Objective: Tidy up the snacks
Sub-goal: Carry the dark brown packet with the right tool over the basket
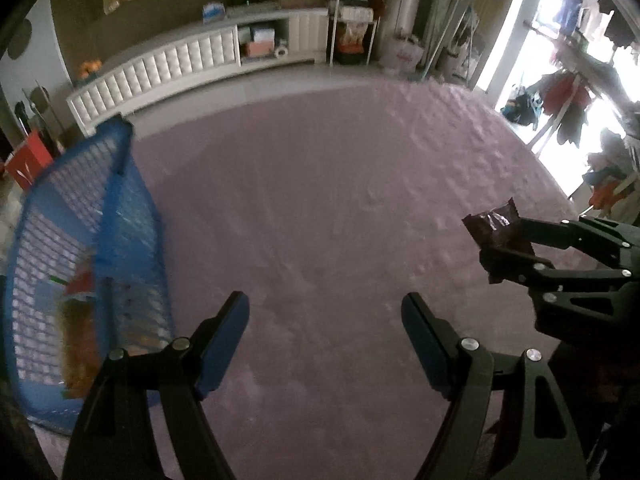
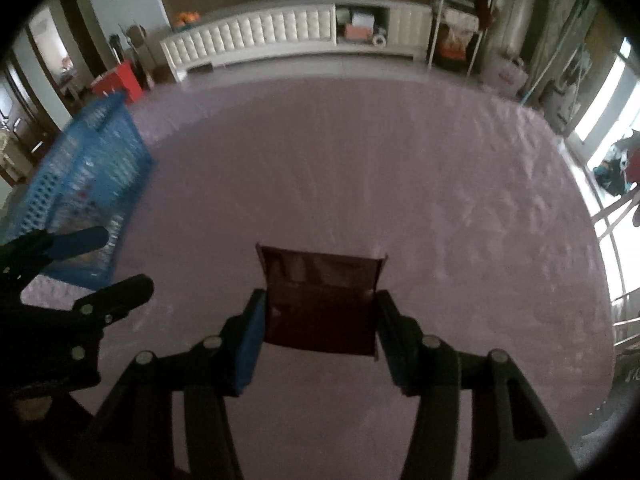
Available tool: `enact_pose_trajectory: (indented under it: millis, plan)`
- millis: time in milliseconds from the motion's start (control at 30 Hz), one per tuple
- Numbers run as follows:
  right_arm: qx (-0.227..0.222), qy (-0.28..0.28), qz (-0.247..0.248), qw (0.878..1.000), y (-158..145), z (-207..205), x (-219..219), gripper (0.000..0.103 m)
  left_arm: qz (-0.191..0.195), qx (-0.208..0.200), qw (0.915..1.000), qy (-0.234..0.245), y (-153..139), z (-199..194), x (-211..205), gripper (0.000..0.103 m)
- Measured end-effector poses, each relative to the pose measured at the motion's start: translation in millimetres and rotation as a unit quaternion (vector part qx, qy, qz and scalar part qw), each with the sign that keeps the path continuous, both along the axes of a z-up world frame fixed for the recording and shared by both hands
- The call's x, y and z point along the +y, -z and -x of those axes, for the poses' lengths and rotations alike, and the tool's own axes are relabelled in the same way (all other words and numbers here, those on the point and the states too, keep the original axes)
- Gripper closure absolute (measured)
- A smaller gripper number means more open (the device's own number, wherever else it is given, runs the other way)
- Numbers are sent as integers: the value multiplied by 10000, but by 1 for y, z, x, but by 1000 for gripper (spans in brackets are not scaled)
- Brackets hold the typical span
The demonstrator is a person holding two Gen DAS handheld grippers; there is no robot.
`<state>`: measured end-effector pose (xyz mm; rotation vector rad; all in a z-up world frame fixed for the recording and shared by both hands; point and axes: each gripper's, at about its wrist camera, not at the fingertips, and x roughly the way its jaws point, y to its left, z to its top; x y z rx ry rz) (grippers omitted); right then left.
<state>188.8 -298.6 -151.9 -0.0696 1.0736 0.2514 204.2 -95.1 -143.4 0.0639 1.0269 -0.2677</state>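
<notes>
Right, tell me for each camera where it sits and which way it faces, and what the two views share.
Left wrist: sits on the left gripper, facing forward over the pink carpet; its own open blue-padded fingers show, the right gripper at the right edge.
Right wrist: sits on the right gripper, facing the same carpet; its fingers clamp a dark red foil snack packet, the left gripper at the left edge.
Shared: the blue plastic mesh basket, the white tufted low cabinet, the packet.

Both wrist views look forward and down across the pink carpet (image 1: pixel 320 200), sharing the blue basket (image 2: pixel 88 168) at left.
</notes>
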Motion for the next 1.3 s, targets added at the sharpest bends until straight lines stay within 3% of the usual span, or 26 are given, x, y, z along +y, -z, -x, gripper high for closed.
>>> enact_pose_trajectory:
  millis: [133, 400, 700, 967, 1300]
  plan:
    - [-372, -117, -60, 9992, -36, 20, 15, 45, 36, -362, 9993, -2, -37, 24, 8, 26]
    - [-967, -413, -243, 9942, -88, 45, 50, 45, -30, -912, 9957, -152, -84, 57, 27, 26]
    - [-1336, -871, -397, 9864, -117, 48, 109, 45, -190, -1250, 9905, -549, -115, 85, 93, 26]
    - [-1486, -1373, -590, 9775, -129, 33, 176, 45, -374, -1318, 9858, -976, -127, 87, 165, 26]
    - [-1230, -1864, -608, 9729, -103, 2, 247, 45, -369, -1008, 9840, -1419, -101, 58, 235, 26]
